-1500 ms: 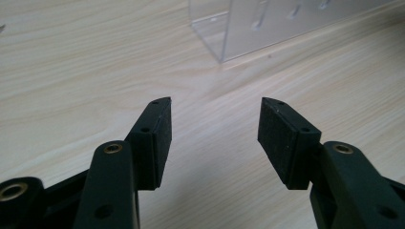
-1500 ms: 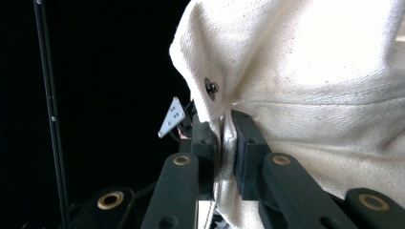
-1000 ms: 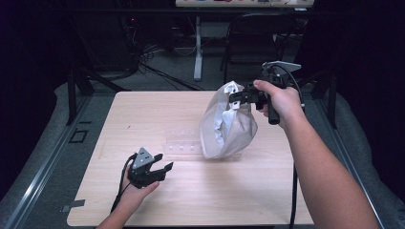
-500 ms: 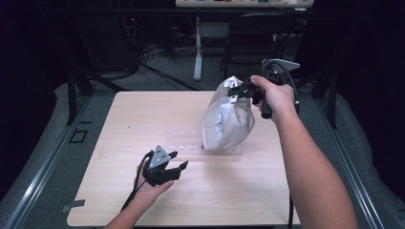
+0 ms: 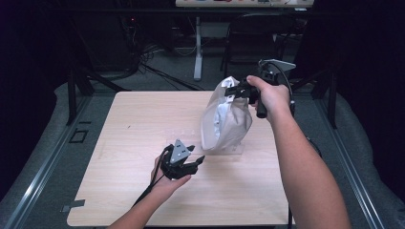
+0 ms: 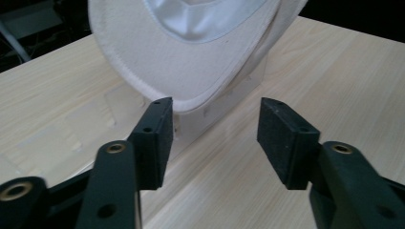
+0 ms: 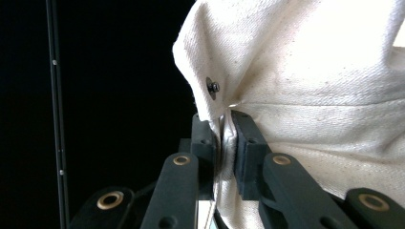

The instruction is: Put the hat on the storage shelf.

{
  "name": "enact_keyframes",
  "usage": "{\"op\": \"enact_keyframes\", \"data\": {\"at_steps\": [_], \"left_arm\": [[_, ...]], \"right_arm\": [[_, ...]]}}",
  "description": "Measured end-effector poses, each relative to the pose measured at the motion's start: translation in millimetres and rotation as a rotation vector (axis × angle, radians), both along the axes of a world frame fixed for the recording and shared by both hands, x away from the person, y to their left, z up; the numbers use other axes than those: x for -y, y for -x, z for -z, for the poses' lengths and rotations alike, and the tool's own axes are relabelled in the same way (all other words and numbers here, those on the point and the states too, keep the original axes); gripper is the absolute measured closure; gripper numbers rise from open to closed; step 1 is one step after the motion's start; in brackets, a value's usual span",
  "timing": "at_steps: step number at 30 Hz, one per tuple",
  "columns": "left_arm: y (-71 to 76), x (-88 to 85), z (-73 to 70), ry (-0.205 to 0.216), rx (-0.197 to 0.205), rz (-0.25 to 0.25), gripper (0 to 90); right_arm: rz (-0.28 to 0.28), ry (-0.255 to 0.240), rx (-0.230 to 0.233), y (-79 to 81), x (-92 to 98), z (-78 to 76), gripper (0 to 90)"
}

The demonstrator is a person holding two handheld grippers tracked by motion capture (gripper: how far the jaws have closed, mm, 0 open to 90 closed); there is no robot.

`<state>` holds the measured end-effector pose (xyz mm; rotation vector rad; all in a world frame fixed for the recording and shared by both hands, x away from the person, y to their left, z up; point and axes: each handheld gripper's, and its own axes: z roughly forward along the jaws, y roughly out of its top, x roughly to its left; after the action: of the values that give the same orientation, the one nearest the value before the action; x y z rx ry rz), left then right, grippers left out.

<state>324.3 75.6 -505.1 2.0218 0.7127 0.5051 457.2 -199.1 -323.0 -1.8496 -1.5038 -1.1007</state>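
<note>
A cream-white cloth cap [image 5: 224,121] hangs upright over a clear plastic stand [image 5: 229,149] at the table's right middle. My right gripper [image 5: 234,91] is shut on a pinched fold at the cap's top; in the right gripper view the pads [image 7: 243,143] squeeze the cloth [image 7: 310,71] just below a small metal stud [image 7: 212,87]. My left gripper [image 5: 196,155] sits low on the table, left of the stand. Its jaws have just been closing a little but stand open [image 6: 215,107], with nothing between them. The cap's brim [image 6: 191,57] and the stand [image 6: 224,102] lie just beyond the tips.
The light wooden table [image 5: 143,119] has a bit of tape [image 5: 71,207] at its front left corner. Behind it stand a chair [image 5: 253,43], a desk leg [image 5: 197,47] and loose cables on the dark floor. A metal rail [image 5: 43,162] runs along the left.
My left gripper has slid right and a little forward across the table, toward the cap's lower edge. The right gripper still holds the cap's top in about the same place.
</note>
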Motion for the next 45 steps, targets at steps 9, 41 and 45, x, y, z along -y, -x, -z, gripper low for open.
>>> {"op": "enact_keyframes", "data": {"at_steps": [9, 41, 45], "left_arm": [[-6.2, 27.4, -1.9, -0.065, 0.021, -0.015, 49.8], [-23.5, 29.5, -1.9, -0.063, 0.015, -0.045, 79.6], [-27.4, 21.6, -0.8, -0.024, 0.01, -0.02, 80.9]], "right_arm": [[-0.012, 0.011, -0.003, 0.8, -2.6, -1.2, 81.2], [-0.031, 0.026, 0.018, 2.4, -11.3, -6.7, 81.0], [-0.037, 0.031, 0.022, 2.6, -16.2, -8.5, 81.0]]}}
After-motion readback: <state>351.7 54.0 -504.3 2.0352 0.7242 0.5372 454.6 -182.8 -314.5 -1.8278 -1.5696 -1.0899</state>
